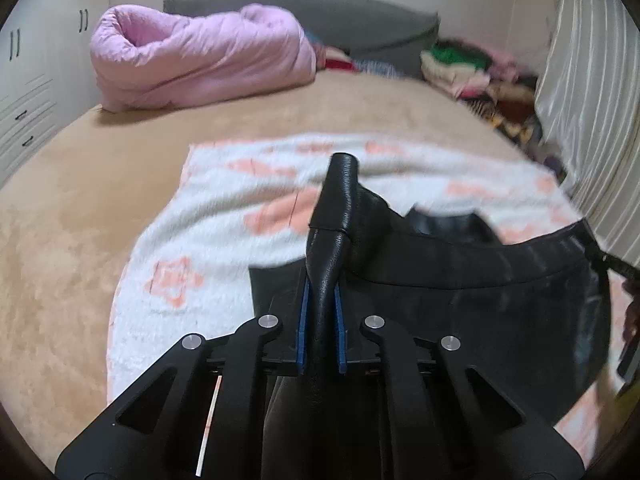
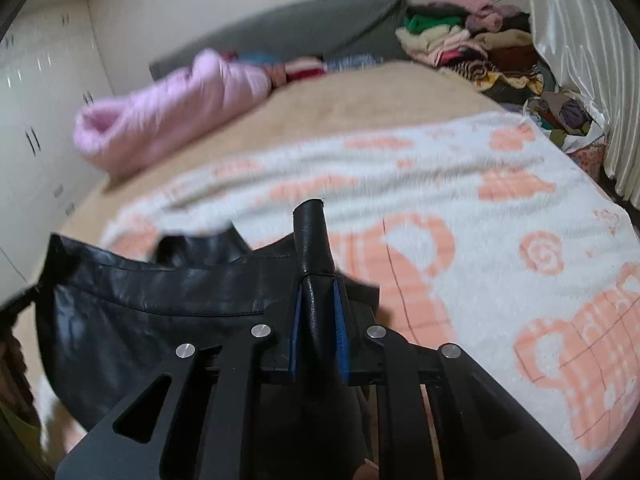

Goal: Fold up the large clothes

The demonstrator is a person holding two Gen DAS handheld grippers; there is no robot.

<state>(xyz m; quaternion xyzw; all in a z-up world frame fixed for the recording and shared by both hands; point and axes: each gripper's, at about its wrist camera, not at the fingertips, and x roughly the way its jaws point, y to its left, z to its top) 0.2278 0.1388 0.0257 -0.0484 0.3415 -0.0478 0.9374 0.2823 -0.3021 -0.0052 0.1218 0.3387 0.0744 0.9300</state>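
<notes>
Left wrist view: the left tongs [image 1: 320,300] point forward and slant down toward the bed [image 1: 80,208], their two blue pads [image 1: 305,320] clenched on a rolled fold of a black leather garment [image 1: 460,292]. The pinched fold stands up past the fingertips like a short tube, and the rest of the garment spreads away to the right, its hem edge stretched toward the far right of the picture, where a dark part of the other tool just shows at the rim. The garment hangs over a white blanket with peach patterns [image 1: 224,200] that lies on the tan bed cover.

Right wrist view: the right tongs [image 2: 318,304] take the same downward slant, and their blue pads [image 2: 342,328] are closed on another upright fold of the black leather garment [image 2: 152,292]. From here the leather spreads to the left, reaching the picture's left rim. So the garment is held between the two tongs at two points along one edge, above the white blanket with peach patterns [image 2: 480,152].

At the far end of the bed lies a rolled pink quilt [image 1: 200,56], in front of a grey headboard [image 1: 340,12]. A pile of mixed clothes [image 2: 472,44] sits in the corner beside a pale curtain [image 2: 580,40]. White cupboards [image 1: 28,92] stand to the left.
</notes>
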